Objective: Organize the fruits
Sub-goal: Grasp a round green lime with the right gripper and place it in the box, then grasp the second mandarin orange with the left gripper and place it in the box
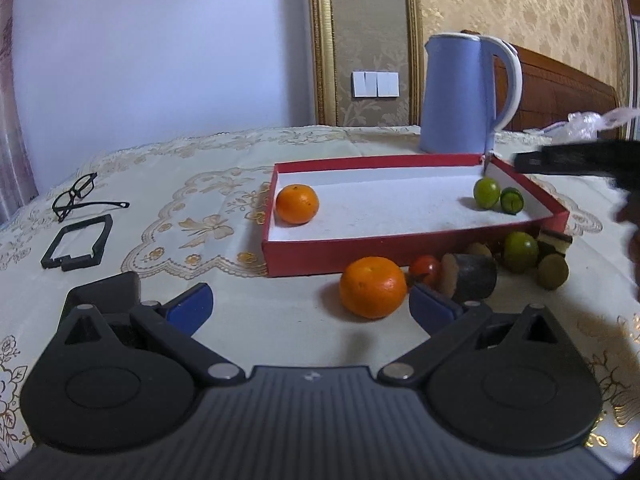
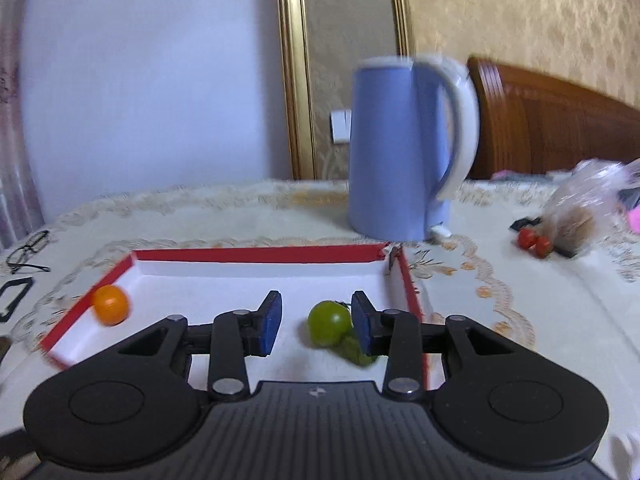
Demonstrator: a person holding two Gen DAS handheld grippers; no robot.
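In the red tray (image 2: 256, 254): right hand-held gripper (image 2: 316, 324) parted, narrow, green fruit (image 2: 329, 322) loose between, apparently just dropped; left hand-held gripper (image 1: 310, 306) wide, lined up on orange (image 1: 373, 287).

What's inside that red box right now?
Inside the red box lie one orange at its left end and two green fruits at the right. The near wall hides a strip of the floor.
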